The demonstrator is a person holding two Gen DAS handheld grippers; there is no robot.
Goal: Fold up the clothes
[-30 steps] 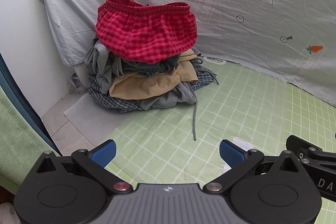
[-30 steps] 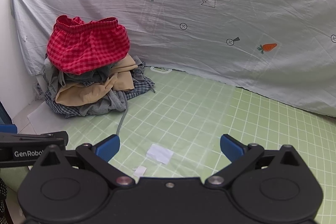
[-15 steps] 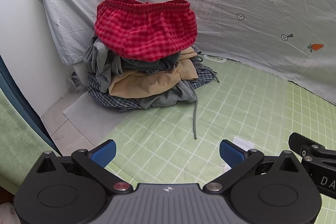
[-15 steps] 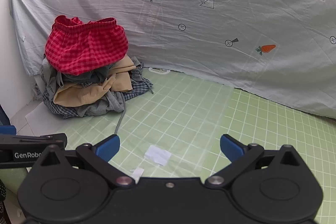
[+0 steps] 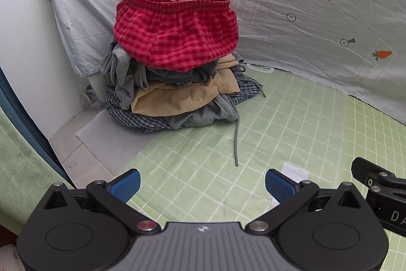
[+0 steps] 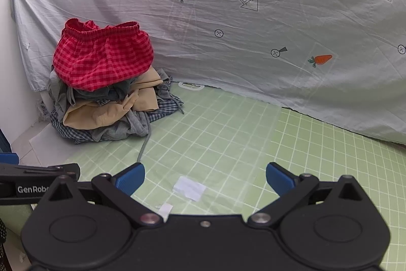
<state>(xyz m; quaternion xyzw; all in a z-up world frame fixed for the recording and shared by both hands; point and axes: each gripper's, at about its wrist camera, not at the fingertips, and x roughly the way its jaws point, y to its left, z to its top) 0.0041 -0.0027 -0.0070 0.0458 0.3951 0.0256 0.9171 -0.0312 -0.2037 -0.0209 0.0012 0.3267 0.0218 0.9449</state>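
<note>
A pile of clothes sits at the far left of the green grid mat [image 5: 291, 123]. Red checked shorts [image 5: 175, 32] lie on top, over grey, tan [image 5: 177, 100] and blue plaid garments. A grey drawstring [image 5: 236, 141] trails from the pile onto the mat. The pile also shows in the right wrist view, with the red shorts [image 6: 101, 57] on top. My left gripper [image 5: 202, 186] is open and empty, short of the pile. My right gripper [image 6: 205, 179] is open and empty, further right over the mat.
A grey sheet [image 6: 253, 17] printed with carrots and arrows hangs behind the mat. White paper scraps [image 6: 189, 187] lie on the mat near the grippers. A white wall [image 5: 22, 42] and a white board [image 5: 101, 133] stand left of the pile.
Both grippers have drifted slightly towards the pile; the pile looks a little nearer in both views. Both stay open.
</note>
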